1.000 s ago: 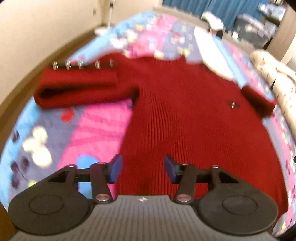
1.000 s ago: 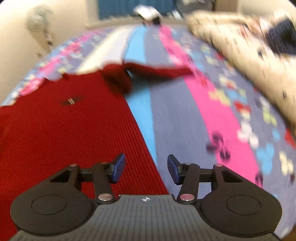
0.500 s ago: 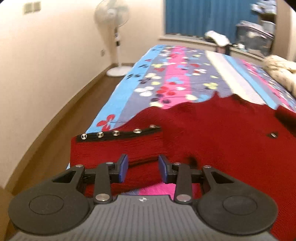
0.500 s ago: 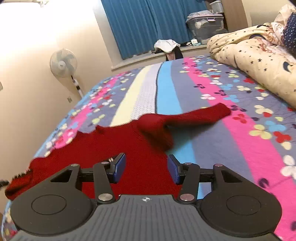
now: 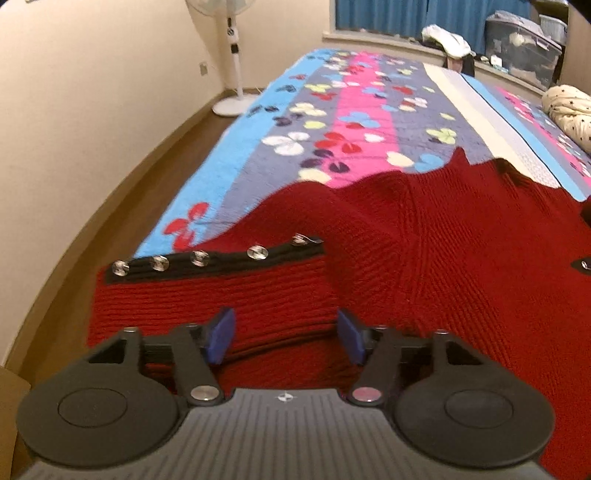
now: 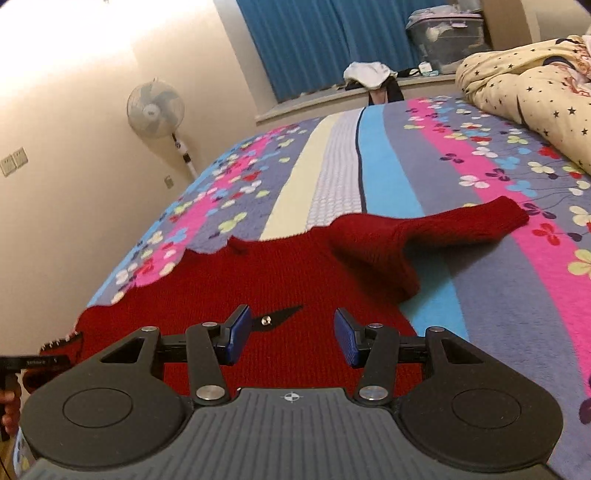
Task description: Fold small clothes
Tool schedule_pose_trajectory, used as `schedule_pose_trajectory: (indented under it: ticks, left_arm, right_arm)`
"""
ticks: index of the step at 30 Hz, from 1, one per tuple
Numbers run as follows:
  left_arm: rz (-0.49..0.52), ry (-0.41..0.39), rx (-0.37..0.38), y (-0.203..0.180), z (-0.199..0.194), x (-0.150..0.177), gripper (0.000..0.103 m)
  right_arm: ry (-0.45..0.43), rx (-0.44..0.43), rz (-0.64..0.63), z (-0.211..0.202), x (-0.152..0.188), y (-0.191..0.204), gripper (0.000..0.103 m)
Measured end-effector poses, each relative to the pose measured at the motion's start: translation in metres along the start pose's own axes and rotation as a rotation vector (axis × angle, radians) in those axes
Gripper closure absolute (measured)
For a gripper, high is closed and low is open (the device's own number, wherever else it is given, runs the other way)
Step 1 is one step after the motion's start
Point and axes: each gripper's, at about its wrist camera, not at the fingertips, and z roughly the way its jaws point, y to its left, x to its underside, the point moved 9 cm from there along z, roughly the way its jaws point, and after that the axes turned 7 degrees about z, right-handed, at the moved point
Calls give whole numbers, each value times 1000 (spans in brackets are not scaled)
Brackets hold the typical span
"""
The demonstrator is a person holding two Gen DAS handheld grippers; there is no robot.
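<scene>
Your left tool [image 5: 283, 338] hangs over the red sweater [image 5: 424, 266] at its studded sleeve [image 5: 221, 284]; its jaws have just been opening, wide, gripping nothing. Your right tool [image 6: 291, 338] stands half open and empty above the sweater, spread on the bed [image 6: 498, 295].

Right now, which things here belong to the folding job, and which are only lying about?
For the job:
- red sweater, spread on the bed
- its left sleeve, with the studded black strip
- its right sleeve
- left claw, jaws just widened over the left sleeve, not gripping it
- right claw, open

Lying about:
- fan
- star quilt
- storage box
- white cloth on the sill
</scene>
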Motion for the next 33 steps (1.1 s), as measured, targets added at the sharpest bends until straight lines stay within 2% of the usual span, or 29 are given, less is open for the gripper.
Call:
schedule_pose_trajectory:
  ticks: [6, 7, 9, 11, 12, 15, 18, 20, 22, 24, 25, 27, 28, 30, 31, 32, 33]
  left_arm:
    - [58, 21, -25, -13, 21, 4, 30]
    - [69, 19, -32, -13, 22, 4, 33]
    - [72, 20, -38, -10, 24, 4, 41]
    - [46, 20, -53, -2, 20, 3, 80]
    - [21, 26, -69, 6, 19, 3, 86]
    - [-134, 14, -40, 32, 13, 0, 89]
    - [-256, -40, -34, 52, -6, -8, 90]
    - [-347, -88, 22, 56, -21, -15, 90]
    - [-409, -137, 113, 47, -37, -23, 90]
    - [-445, -188, 263, 22, -54, -32, 90]
    - [-447, -227, 379, 0, -66, -40, 90]
    - [-376, -303, 536, -43, -92, -55, 89]
    - [-327, -332, 603, -65, -103, -61, 84]
    - [-296, -321, 707, -98, -111, -64, 68]
    - [-295, -304, 732, -106, -111, -65, 54]
    - [-305, -305, 728, -105, -111, -65, 46]
    - [-327, -319, 715, -99, -111, -67, 46]
  right_arm:
    - [23, 2, 5, 10, 2, 2, 50]
    - [25, 0, -3, 10, 4, 3, 50]
    - [36, -4, -18, 12, 6, 6, 50]
    - [45, -8, -25, 14, 7, 9, 50]
    - [48, -10, -26, 14, 8, 10, 50]
    - [50, -11, -27, 14, 9, 10, 50]
    - [53, -13, -28, 14, 10, 12, 50]
    - [52, -22, -27, 14, 10, 15, 50]
    - [52, -37, -27, 15, 10, 19, 50]
    - [60, -49, -33, 18, 13, 24, 50]
    - [67, -55, -36, 20, 15, 27, 50]
    - [82, -72, -44, 24, 19, 34, 50]
    - [90, -82, -47, 26, 22, 38, 50]
    - [110, -112, -34, 30, 27, 44, 50]
    - [126, -130, -19, 33, 31, 46, 50]
    - [137, -140, -9, 35, 34, 48, 50]
    - [149, -150, 0, 37, 37, 50, 50]
